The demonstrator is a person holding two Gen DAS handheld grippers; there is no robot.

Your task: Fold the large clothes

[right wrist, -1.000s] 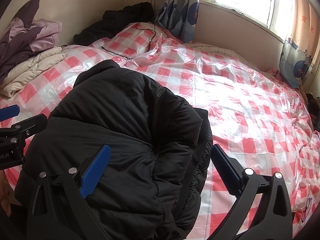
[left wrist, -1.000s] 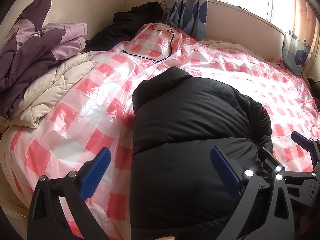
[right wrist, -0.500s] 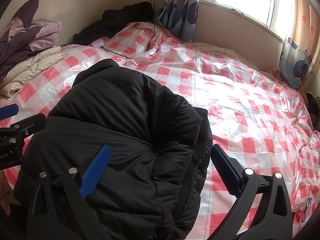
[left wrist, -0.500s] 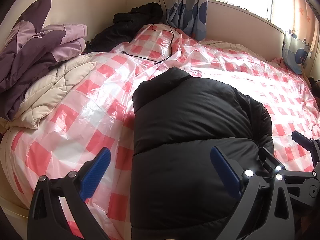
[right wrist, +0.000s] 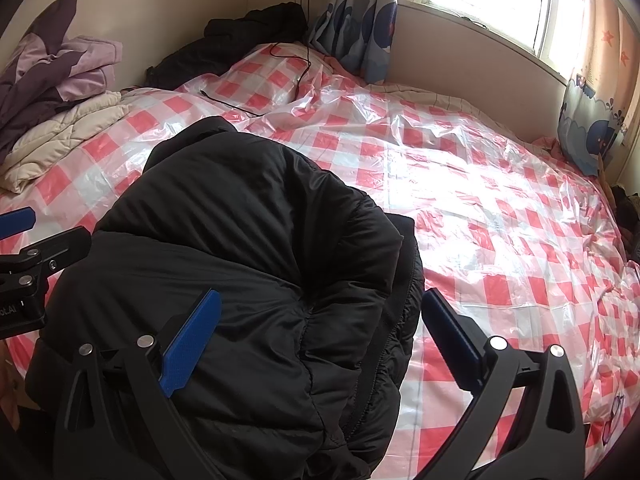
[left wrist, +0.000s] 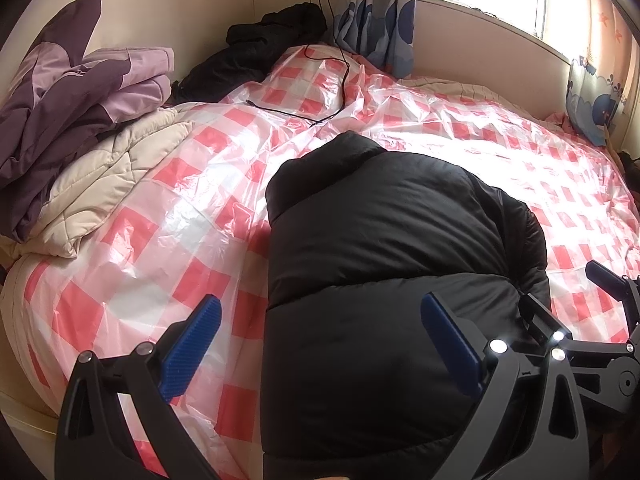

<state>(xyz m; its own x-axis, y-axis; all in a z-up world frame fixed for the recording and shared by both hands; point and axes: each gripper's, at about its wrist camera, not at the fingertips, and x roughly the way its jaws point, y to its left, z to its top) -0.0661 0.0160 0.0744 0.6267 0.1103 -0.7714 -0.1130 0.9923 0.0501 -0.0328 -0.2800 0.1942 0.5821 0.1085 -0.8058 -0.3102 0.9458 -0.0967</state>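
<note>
Black puffer jacket lies folded into a thick bundle on the red-and-white checked plastic sheet covering the bed, filling the lower centre of both wrist views. Left tongs hover with the blue pads spread wide, one pad over the sheet and the other over the jacket's near edge, gripping nothing. Right tongs are likewise wide apart and empty above the jacket's rumpled side, where a zip edge and loose folds spill toward the lower right of the frame. By appearances the main folds are done: the body is doubled over and the left edge sits square, though the right side looks untidy and may want tucking or pressing flat. At the upper left of the frame, a purple garment and a cream quilted one sit stacked; another dark coat is heaped near the wall, upper centre, apparently unfolded. A black cable trails across the sheet.
</note>
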